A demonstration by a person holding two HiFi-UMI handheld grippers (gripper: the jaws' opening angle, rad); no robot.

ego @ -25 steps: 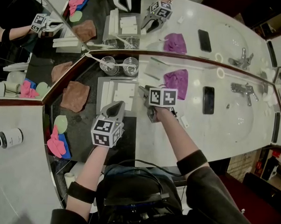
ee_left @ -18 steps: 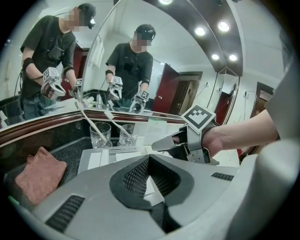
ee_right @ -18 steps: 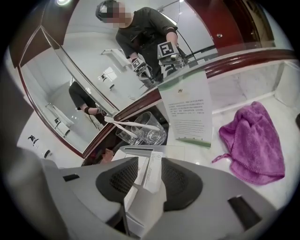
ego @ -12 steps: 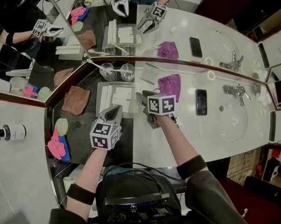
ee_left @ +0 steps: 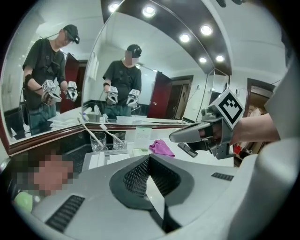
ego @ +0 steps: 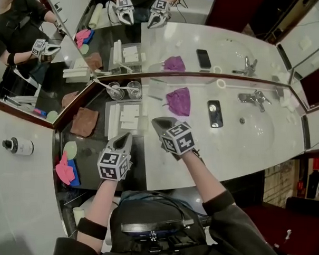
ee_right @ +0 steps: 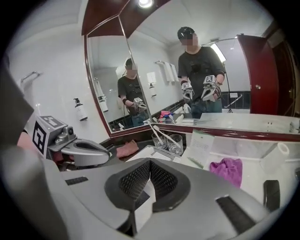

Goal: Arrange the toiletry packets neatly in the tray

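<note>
My left gripper (ego: pixel 124 141) and right gripper (ego: pixel 158 124), jaws pressed together on nothing — the tray (ego: pixel 107 128) lies just beyond the left, packets (ego: pixel 129 115) running near-to-far.

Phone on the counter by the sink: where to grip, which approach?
Probably from above: the phone lies flat on the counter, so only its thin edges can be pinched. Close the jaws across the two long edges near mid-length, the narrower span.

Left gripper (ego: pixel 126 135) and right gripper (ego: pixel 156 121) hover near the tray (ego: pixel 107 128).
</note>
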